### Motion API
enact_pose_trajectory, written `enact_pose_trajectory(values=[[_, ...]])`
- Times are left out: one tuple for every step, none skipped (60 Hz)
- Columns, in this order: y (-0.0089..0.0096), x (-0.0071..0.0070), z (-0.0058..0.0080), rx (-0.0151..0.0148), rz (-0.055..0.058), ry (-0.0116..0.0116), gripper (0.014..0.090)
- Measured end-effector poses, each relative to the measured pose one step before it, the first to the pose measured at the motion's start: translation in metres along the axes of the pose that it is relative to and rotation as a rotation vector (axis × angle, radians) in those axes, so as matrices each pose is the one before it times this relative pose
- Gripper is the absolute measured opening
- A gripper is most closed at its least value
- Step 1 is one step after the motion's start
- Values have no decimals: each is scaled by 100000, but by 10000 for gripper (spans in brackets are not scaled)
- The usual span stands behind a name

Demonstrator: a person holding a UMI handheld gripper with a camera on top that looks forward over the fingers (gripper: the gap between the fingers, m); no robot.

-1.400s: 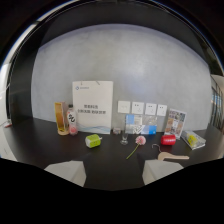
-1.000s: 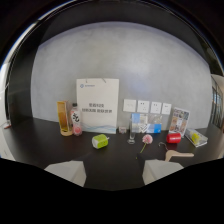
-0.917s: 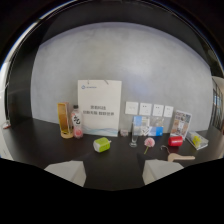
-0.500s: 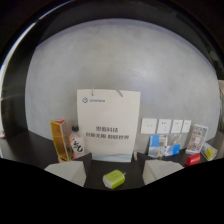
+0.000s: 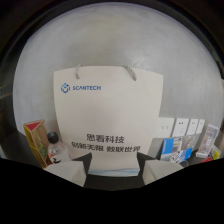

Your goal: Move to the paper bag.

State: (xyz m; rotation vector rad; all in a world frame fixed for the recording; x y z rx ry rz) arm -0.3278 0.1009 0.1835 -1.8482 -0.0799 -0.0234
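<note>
The paper bag (image 5: 107, 120) stands upright just ahead of the 2 wide-apart, empty fingers (image 5: 67, 172).

Gripper (image 5: 112, 170) level, pointing straight ahead. Two pale fingers (image 5: 70, 172) spread apart, wide gap between tips, nothing pressed between them. No hand or sleeve visible.

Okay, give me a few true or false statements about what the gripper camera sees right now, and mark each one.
1. The white paper bag with blue lettering stands upright just ahead of the fingers. True.
2. The hand-held gripper is shut on the bag. False: its fingers are open, nothing between them.
3. A yellow and red carton stands beside the bag. True.
4. The bag has no handles. False: white cord handles show at its top.
</note>
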Motion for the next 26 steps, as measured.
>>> enact_pose_trajectory(values=[[37, 18, 138, -156, 49, 104, 857], [20, 19, 128, -79, 16, 68, 858], [17, 17, 104, -61, 14, 83, 858], [10, 19, 74, -3, 7, 59, 856], [12, -16, 93, -70, 73, 46, 854], [-1, -1, 39, 51, 13, 16, 851], [8, -2, 39, 29, -10, -30, 853], [16, -3, 32, -38, -49, -26, 854], [15, -11, 34, -15, -89, -16, 855], [4, -8, 16, -8, -79, 12, 856], [24, -6, 14, -17, -123, 43, 854], [-8, -5, 35, -102, -125, 45, 853], [23, 4, -9, -107, -92, -58, 857], [27, -9, 3, -65, -67, -83, 858], [23, -12, 17, -28, -82, -11, 856], [7, -6, 2, 43, -38, 10, 857], [10, 4, -15, 42, -7, -3, 855], [11, -6, -5, 16, 47, -24, 854], [5, -7, -29, -26, 75, -96, 856], [0, -15, -32, 16, 89, -108, 855], [-17, -15, -37, 128, 85, -124, 854], [-27, -8, -30, 123, 34, -50, 855], [-26, -2, -19, 120, 3, 38, 858], [-28, 16, -18, 71, -51, 34, 858], [-22, 21, -29, -6, 0, 11, 858], [-24, 25, -31, -51, 5, -4, 858]])
